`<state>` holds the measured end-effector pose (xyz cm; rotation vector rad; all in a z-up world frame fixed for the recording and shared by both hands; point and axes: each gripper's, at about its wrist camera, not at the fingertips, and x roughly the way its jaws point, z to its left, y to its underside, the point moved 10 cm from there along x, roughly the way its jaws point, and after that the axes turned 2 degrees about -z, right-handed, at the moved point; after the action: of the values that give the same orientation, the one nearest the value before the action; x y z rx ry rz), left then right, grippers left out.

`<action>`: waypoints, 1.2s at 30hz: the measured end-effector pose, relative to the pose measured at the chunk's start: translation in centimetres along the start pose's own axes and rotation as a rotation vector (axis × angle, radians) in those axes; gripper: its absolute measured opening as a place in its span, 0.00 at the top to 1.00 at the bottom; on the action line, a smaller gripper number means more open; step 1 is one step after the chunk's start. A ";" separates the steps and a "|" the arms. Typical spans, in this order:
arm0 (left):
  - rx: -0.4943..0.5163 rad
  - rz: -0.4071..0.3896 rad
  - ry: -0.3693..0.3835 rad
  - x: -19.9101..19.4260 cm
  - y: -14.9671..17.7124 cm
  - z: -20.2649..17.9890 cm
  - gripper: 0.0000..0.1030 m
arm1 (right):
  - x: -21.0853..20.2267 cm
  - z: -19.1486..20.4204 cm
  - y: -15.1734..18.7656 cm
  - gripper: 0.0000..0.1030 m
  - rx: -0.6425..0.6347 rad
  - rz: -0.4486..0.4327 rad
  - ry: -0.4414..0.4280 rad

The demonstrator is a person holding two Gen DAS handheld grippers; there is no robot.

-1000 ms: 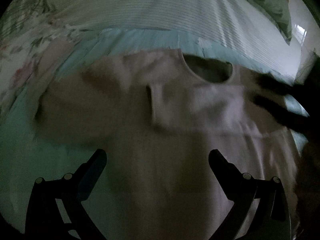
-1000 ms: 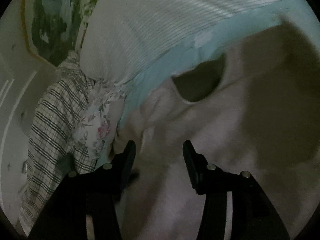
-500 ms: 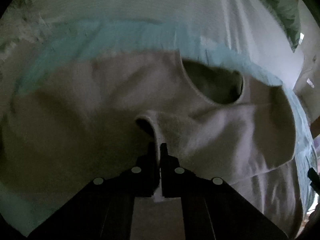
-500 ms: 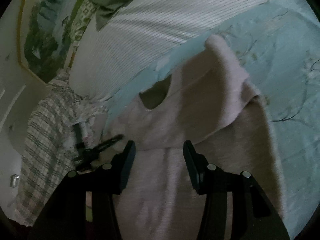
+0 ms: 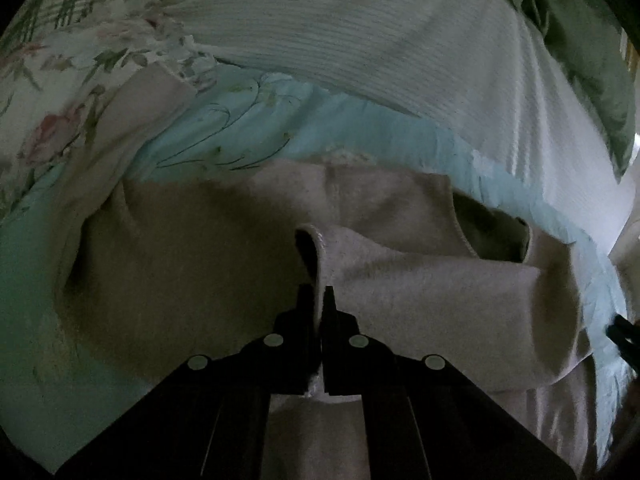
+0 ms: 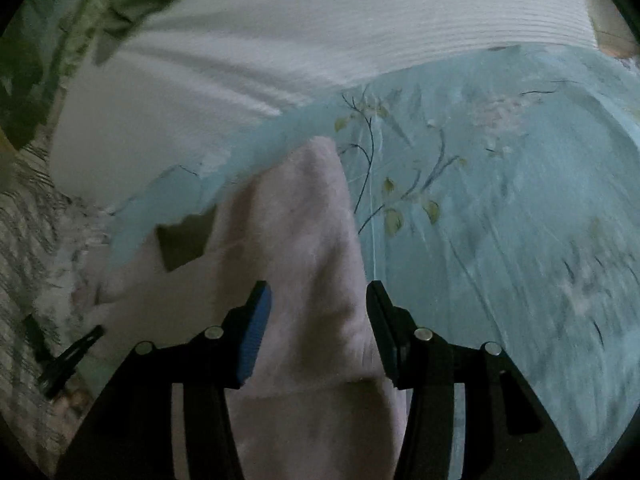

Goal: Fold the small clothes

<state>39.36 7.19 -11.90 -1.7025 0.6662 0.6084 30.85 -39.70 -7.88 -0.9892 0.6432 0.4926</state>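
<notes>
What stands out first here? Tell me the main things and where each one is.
The pale pink garment fills the middle of the left wrist view, spread on the light blue floral sheet, with one sleeve folded across its body. The left gripper is shut on the cuff of that sleeve at bottom centre. In the right wrist view the right gripper hangs open over the garment's folded edge, with a white ribbed pillow behind.
</notes>
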 end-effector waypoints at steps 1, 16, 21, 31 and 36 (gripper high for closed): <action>0.001 -0.016 0.003 -0.6 0.2 0.0 0.98 | 1.0 -0.1 -0.3 0.50 -0.012 0.010 0.008; 0.005 -0.073 0.053 -2.3 -0.3 -2.2 0.98 | 3.0 -4.0 -1.7 0.94 0.050 0.012 0.019; 0.015 -0.017 -0.005 -0.3 1.1 -1.7 0.98 | 1.5 -4.1 -1.6 0.92 0.034 -0.034 0.122; 0.009 0.024 -0.046 -0.8 2.4 0.4 0.93 | 1.9 -1.6 3.4 0.78 0.043 0.088 0.010; -0.023 -0.008 -0.106 -3.1 1.5 4.5 0.89 | -2.5 -0.1 4.0 0.49 0.047 0.033 -0.017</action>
<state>35.92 11.66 -11.70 -1.6810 0.5787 0.6975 26.43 -38.17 -8.60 -0.9306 0.6540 0.5129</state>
